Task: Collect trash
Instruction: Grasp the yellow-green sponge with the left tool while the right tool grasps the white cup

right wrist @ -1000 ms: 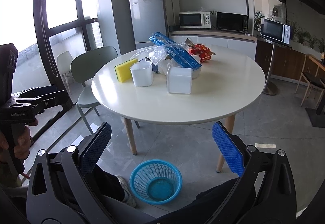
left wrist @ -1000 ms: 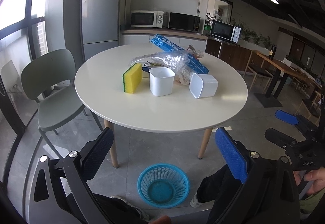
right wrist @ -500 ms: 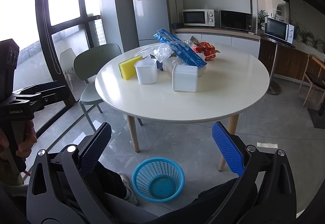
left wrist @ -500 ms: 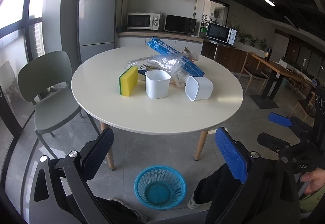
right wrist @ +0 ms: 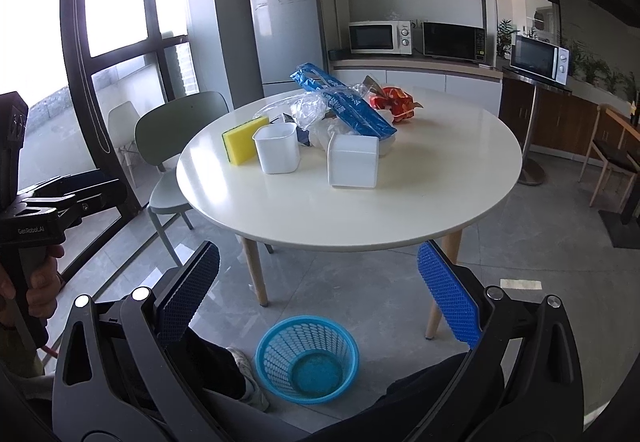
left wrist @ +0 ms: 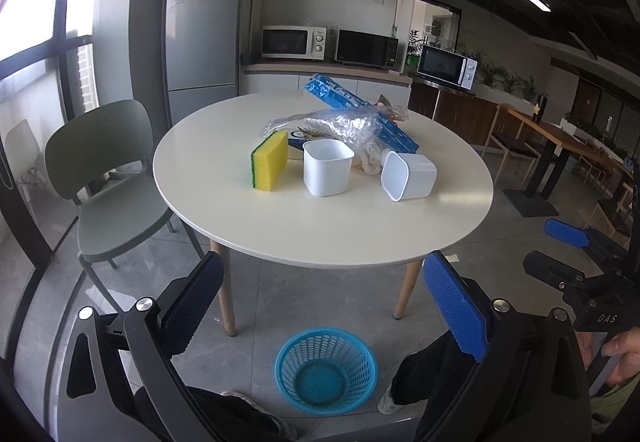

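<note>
Wrapper (left wrist: 360,109) slants long-axis away leftward on table (left wrist: 280,226); both tongs (left wrist: 320,306) (right wrist: 316,294) apart.

I count two white containers (left wrist: 327,173) (left wrist: 409,176); one sponge (left wrist: 271,165); one blue basket (left wrist: 326,366); three microwaves (left wrist: 293,41) (left wrist: 367,48) (left wrist: 447,66); one round table (left wrist: 248,209); one green chair (left wrist: 105,169).

left gripper (left wrist: 322,300) jaws wide (empty), right gripper (right wrist: 318,282) likewise
</note>
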### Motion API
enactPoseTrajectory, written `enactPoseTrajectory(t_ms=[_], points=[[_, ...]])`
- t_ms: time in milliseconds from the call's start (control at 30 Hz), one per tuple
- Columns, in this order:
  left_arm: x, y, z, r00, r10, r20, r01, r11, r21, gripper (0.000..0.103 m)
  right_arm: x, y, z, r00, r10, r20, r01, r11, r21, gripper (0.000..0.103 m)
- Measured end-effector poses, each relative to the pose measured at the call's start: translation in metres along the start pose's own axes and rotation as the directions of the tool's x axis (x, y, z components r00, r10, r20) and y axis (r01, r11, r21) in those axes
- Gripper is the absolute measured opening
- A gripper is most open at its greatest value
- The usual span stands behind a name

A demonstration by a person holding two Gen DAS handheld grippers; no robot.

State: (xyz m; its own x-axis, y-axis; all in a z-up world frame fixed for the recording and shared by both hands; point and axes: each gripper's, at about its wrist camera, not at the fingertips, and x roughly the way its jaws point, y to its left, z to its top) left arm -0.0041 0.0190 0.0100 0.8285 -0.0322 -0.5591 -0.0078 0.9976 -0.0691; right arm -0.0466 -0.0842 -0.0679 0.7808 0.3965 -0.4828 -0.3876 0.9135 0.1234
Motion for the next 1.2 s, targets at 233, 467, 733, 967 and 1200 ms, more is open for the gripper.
enactPoseTrajectory(t_ms=[233,467,733,967,1200], points=[[0.007,0.015,0.003,1.000,-0.019,-0.011,0.018,0.999,-0.044,0.097,0.008,-0.004,0.005,1.000,-0.017,0.003,0.017,1.000,0.013,0.094],[0.023,0.024,0.009,1.000,-0.014,-0.021,0.013,0.999,-0.040,0.097,0.022,-0.002,0.016,0.999,-0.031,0.014,0.031,0.999,-0.009,0.094],[0.043,0.036,0.027,0.999,0.035,-0.001,-0.035,0.999,-0.038,0.097,0.048,-0.003,0.031,0.999,-0.041,0.012,0.041,0.999,-0.016,0.094],[0.075,0.053,0.047,0.997,0.081,-0.006,-0.081,0.997,-0.020,0.097,0.081,-0.011,0.043,0.999,-0.053,-0.007,0.053,0.999,0.003,0.094],[0.111,0.063,0.059,0.996,0.075,-0.051,-0.075,0.997,0.001,0.097,0.112,-0.018,0.057,0.997,-0.067,-0.022,0.068,0.997,0.021,0.091]])
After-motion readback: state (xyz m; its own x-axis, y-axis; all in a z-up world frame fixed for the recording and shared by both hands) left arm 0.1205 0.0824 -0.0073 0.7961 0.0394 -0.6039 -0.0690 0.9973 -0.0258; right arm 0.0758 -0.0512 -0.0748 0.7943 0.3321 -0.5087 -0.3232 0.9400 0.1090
